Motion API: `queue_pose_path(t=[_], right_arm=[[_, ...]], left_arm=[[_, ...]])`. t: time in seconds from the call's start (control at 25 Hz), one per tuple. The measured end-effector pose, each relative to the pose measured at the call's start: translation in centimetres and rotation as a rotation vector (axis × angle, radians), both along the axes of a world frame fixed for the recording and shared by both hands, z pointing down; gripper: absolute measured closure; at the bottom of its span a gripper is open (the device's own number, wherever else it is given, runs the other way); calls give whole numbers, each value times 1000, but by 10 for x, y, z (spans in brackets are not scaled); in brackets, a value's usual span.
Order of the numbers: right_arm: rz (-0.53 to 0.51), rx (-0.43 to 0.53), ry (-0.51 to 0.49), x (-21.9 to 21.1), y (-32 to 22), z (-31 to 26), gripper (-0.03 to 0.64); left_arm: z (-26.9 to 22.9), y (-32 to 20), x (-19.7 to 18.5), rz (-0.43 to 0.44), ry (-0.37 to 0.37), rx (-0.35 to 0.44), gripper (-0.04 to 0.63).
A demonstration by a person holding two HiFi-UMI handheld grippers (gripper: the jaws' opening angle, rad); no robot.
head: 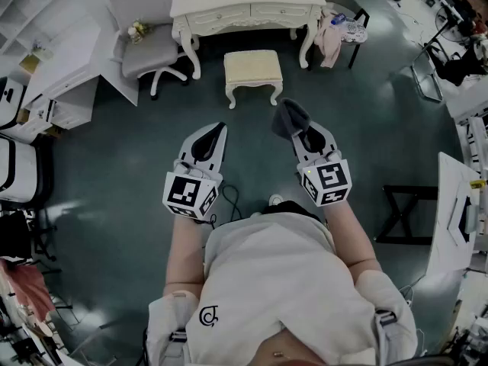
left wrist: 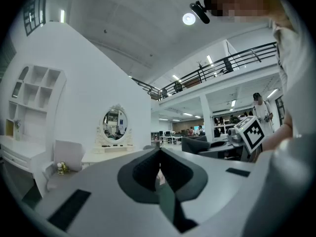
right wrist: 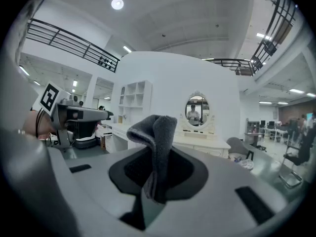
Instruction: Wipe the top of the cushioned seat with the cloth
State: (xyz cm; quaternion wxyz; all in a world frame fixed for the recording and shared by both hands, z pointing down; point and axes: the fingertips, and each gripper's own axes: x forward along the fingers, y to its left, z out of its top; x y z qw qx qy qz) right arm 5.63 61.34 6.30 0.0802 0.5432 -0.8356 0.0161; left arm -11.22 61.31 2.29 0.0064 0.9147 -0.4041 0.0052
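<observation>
A cream cushioned stool stands on the dark floor in front of a white dressing table. My right gripper is shut on a folded grey cloth, which sticks up between the jaws in the right gripper view as the grey cloth. It hangs in the air below and right of the stool, well short of it. My left gripper is held level with it on the left, jaws closed together with nothing between them. Both point toward the stool.
A grey office chair stands left of the dressing table, and a dark chair with clothes to its right. White shelving lines the left side. A black stand is at the right. An oval mirror tops the dressing table.
</observation>
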Motion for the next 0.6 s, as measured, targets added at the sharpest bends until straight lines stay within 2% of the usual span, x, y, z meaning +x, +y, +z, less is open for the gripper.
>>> queue_pose_path(t=[0.6], right_arm=[[-12,-18,18,-17,-18,7,545]], left_arm=[[7,-17,-12,4,13,-13,581]])
